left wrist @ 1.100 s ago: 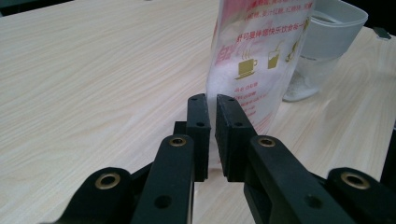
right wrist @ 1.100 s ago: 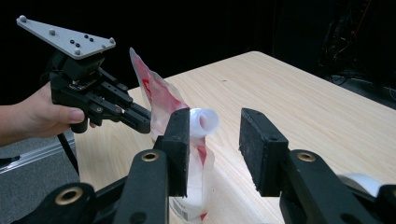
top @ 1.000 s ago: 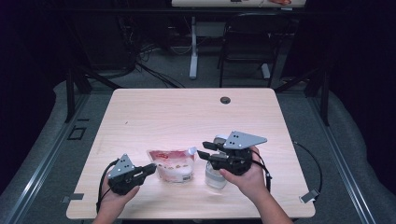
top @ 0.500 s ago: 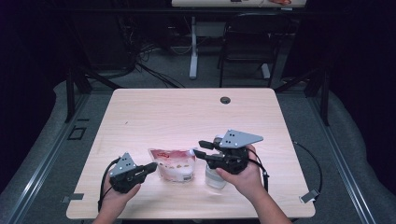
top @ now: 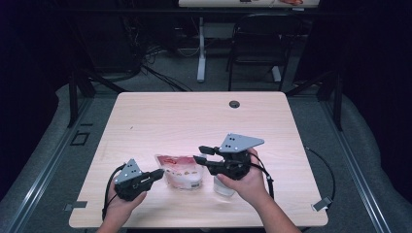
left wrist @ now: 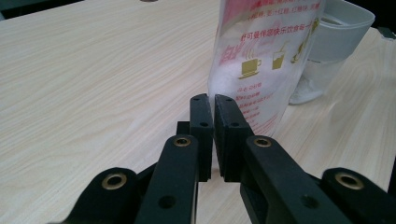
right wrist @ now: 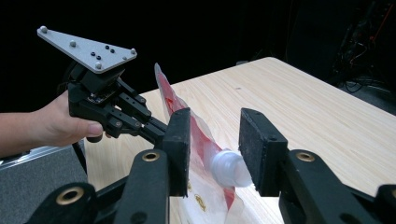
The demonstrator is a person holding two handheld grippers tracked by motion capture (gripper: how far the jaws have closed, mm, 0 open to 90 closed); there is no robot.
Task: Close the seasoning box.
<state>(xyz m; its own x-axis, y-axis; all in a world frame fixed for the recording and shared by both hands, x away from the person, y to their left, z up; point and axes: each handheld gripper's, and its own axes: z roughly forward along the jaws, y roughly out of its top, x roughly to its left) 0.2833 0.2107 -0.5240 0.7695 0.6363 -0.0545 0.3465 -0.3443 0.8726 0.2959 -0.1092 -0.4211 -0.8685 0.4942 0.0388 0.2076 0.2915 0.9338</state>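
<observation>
left gripper (top: 156, 173) fingers (left wrist: 203, 125) pressed together, pinching edge of pouch (top: 180, 171), keeping it upright on table (top: 194, 121). right gripper (right wrist: 215, 154) fingers (right wrist: 177, 140) spread, white cap (right wrist: 229, 169) between them, not clamped yet. clear cup (left wrist: 334, 35) just behind pouch. risk: thin film slips from left pinch, pouch flops; off-centre close on cap twists spout, tips cup.

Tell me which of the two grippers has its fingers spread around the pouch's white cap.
The right gripper: its fingers stand apart on either side of the white cap. The left gripper is pinched shut at the pouch edge.
</observation>
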